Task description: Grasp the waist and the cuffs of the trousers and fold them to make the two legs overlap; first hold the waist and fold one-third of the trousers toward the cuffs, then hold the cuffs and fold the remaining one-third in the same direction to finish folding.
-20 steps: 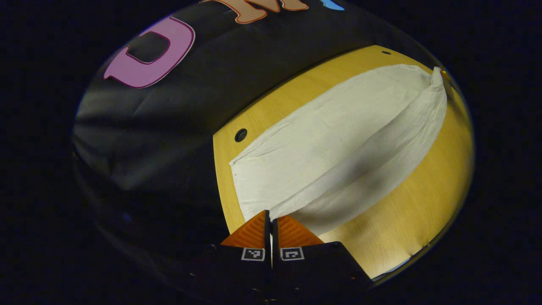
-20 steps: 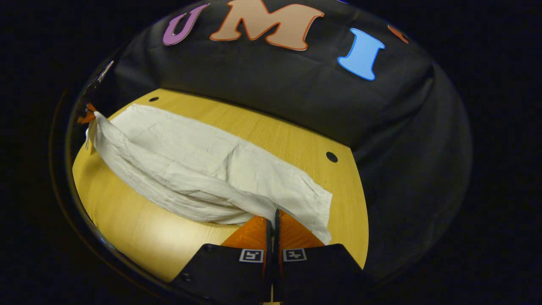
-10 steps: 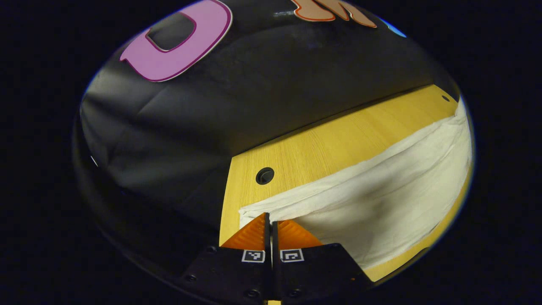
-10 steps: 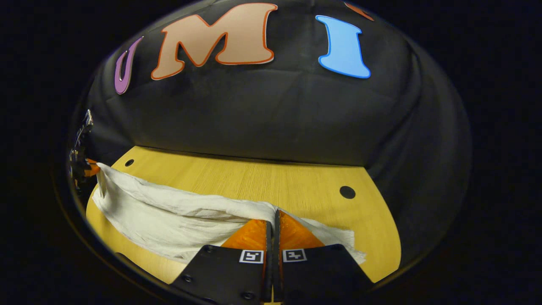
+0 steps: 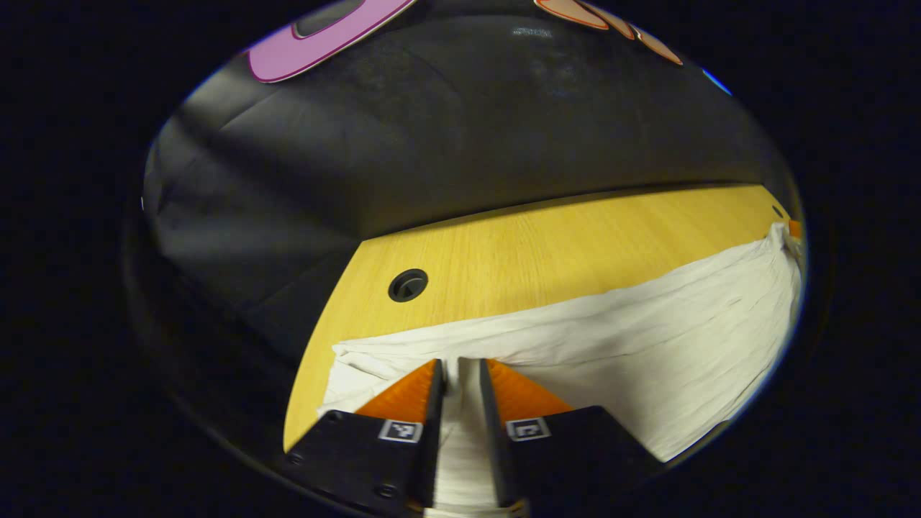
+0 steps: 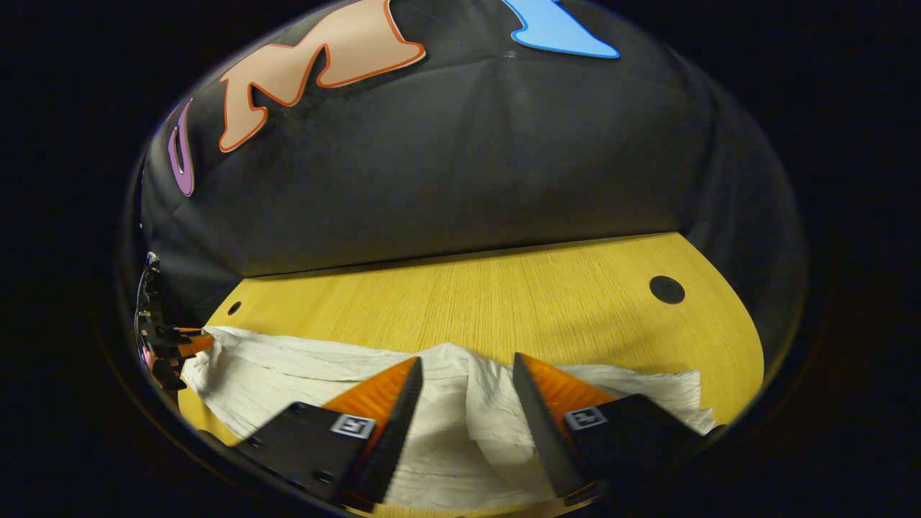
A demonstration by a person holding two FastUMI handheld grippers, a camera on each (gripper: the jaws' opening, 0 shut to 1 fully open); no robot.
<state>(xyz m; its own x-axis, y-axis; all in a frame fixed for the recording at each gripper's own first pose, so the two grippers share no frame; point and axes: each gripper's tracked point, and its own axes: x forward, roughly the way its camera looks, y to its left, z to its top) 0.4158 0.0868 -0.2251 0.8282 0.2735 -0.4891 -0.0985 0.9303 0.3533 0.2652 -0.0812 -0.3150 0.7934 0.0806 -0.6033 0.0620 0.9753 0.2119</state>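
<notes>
Trousers: pale, creased trousers (image 5: 633,338) were seen laid lengthwise on a yellow wooden table (image 5: 547,244), close under both cameras, with the long fold already made, as far as could be judged.

Left gripper: the left gripper (image 5: 460,370) was held low over one end of the cloth, its fingers parted by a narrow gap. Cloth was visible through the gap, but no pinch on it could be made out, so the claw was taken as released.

Right gripper: the right gripper (image 6: 464,374) was seen over the other end, fingers spread wide, with a raised ridge of fabric between them and untouched by either finger. It was released.

Far edge of cloth: in the left gripper view the long edge was traced away to the right, where the other gripper's tip was just glimpsed. In the right gripper view the left gripper was seen small at the far left end of the cloth.

Table beyond: bare wood with a round dark hole (image 5: 408,285) was seen past the cloth, then the black booth wall.

Step in hand: the leg-over-leg fold was judged finished and let go.

Next move: the waist end would need to be gripped at both corners and carried a third of the way toward the cuffs. Which end was the waist could not be told.
</notes>
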